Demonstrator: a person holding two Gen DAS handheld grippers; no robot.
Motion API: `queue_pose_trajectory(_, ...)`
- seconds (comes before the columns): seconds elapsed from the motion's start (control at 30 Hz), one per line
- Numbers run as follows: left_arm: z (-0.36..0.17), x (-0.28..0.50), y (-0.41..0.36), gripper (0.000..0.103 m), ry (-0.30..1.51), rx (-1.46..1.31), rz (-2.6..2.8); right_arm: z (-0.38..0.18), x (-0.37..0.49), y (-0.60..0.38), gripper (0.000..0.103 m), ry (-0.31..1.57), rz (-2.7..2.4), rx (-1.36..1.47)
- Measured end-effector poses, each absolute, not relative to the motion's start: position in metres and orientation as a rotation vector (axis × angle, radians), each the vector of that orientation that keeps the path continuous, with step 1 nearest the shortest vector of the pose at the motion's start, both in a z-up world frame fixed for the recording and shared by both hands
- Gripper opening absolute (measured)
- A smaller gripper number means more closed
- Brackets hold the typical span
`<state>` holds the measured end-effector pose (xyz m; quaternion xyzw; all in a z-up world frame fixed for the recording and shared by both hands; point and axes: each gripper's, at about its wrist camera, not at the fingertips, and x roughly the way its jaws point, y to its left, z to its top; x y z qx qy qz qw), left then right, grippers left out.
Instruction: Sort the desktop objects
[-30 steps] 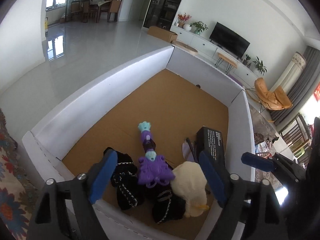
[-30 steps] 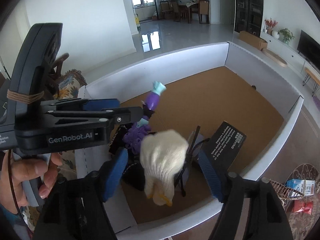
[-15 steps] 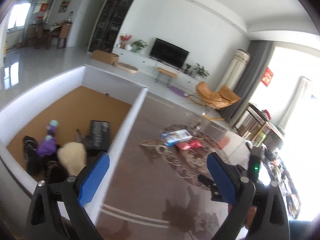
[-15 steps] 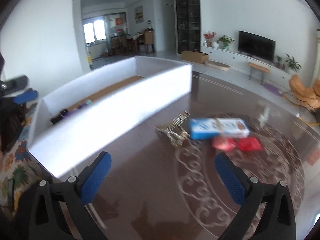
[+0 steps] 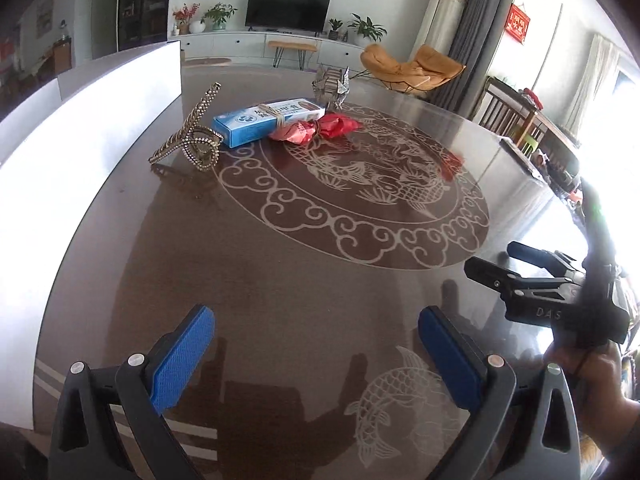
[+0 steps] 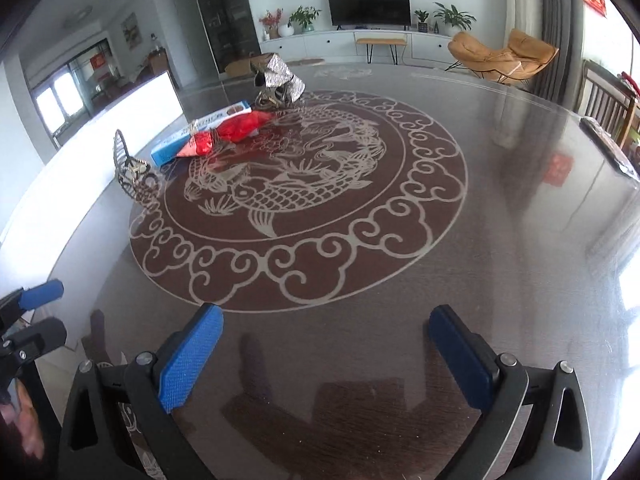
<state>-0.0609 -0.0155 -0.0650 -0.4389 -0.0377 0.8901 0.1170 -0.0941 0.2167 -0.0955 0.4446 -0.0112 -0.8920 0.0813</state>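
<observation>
Both grippers swung away from the white-walled box (image 5: 92,120) to the glossy brown patterned table (image 5: 320,280).
Left gripper (image 5: 316,354) and right gripper (image 6: 326,354) stood wide, empty; far off lay the gold beaded hair claw (image 5: 192,136), blue-white carton (image 5: 268,120), red wrapped packet (image 5: 316,128), near the box.

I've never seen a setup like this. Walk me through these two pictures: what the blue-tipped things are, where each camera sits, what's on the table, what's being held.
No robot: a person carries a hand-held two-finger clamp in each hand, each with a camera looking along its blue-padded fingers. One picture is from the left gripper, the other from the right gripper. Both are open and empty. On the patterned table lie a gold hair claw, a blue box, a red packet and a silver foil object, beside a white-walled bin.
</observation>
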Motion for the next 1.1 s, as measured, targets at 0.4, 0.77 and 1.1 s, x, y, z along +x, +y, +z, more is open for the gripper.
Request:
queue_pose_trajectory(0.4,-0.086,-0.104,-0.022,0.103,-0.05,-1.339,2.621,-0.105,-0.092,0.204,0.103,0.117,-2.673,1.374)
queue_pose_trajectory(0.77,-0.086,-0.101,-0.029,0.103,-0.101,-1.305,2.63,-0.105,-0.093,0.204,0.103,0.117,-2.672,1.374)
queue_pose_trajectory(1.1,-0.086,-0.102,-0.022,0.103,-0.048,-1.325,2.641,-0.105,-0.092,0.204,0.103,0.117,-2.672,1.374)
